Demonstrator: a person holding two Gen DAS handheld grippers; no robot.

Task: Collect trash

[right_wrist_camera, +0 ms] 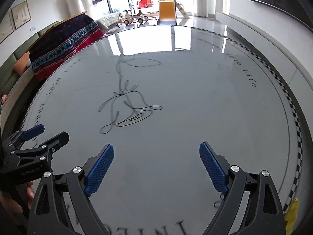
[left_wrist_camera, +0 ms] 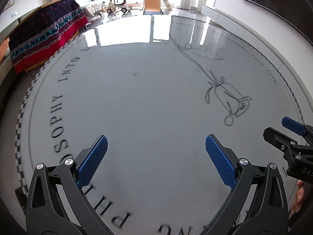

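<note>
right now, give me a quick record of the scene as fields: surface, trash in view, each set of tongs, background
surface: round glossy grey table with black lettering around its rim and a black line drawing
trash in view: one crumpled yellow scrap at the table's near right edge, right wrist view only
left tongs: open, nothing between the blue pads
right tongs: open, nothing between the blue pads
background: patterned red and dark blanket, orange toy slide

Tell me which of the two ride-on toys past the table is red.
The rocking toy under the white arch, farther back; the nearer wheeled ride-on is cream.
</note>
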